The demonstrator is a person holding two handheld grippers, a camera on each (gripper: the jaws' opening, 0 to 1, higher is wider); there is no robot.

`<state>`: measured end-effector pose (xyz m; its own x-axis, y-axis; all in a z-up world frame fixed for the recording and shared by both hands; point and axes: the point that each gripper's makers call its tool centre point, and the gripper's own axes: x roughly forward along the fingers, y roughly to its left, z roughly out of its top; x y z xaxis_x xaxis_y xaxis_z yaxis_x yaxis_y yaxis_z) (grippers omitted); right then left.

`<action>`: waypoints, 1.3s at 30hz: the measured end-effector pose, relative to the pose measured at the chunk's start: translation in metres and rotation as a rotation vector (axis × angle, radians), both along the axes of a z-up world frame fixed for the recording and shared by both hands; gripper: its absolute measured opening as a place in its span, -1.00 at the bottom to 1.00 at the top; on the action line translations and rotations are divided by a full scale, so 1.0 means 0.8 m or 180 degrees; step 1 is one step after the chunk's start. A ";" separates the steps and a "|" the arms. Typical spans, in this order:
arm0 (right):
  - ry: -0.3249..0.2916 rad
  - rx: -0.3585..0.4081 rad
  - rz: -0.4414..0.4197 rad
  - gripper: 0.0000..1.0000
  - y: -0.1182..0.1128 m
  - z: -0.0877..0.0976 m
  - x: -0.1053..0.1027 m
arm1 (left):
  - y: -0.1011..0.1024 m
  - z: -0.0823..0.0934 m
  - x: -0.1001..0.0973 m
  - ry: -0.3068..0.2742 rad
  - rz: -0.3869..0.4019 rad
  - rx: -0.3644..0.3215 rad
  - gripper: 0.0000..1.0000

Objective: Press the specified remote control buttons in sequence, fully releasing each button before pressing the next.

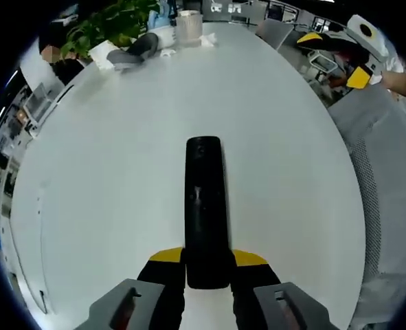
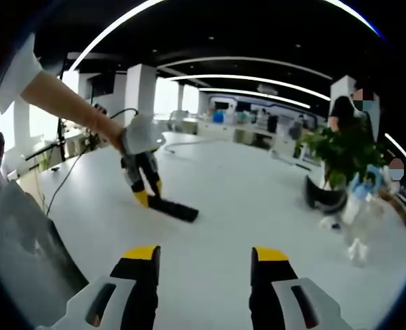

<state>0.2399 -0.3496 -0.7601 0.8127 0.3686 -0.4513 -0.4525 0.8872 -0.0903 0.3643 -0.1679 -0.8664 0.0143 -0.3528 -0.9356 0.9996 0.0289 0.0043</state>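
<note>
Left gripper view: the left hand-held gripper point(image 1: 206, 275) clamps the near end of the remote point(image 1: 204, 206), a slim, matte black bar stretching away over the smooth white counter point(image 1: 106, 172). Right gripper view: the right hand-held gripper point(image 2: 204, 265) hangs well apart from the remote, jaws wide and empty, yellow-tipped. I judge no button is being pressed; next, the right tip must drop squarely onto the first key. Beyond sits a leafy plant point(image 2: 340, 158).
</note>
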 end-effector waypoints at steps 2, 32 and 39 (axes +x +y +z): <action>0.0001 -0.0002 -0.0002 0.02 0.000 0.000 0.000 | 0.000 0.000 -0.001 -0.0008 -0.0019 0.0019 -0.52; 0.0035 -0.0028 0.0087 0.00 0.004 -0.005 0.000 | -0.002 -0.002 -0.053 -0.0050 -0.0234 0.0172 -0.52; 0.0040 -0.0026 0.0100 -0.01 0.005 -0.006 -0.002 | -0.002 -0.002 -0.064 -0.0060 -0.0283 0.0194 -0.52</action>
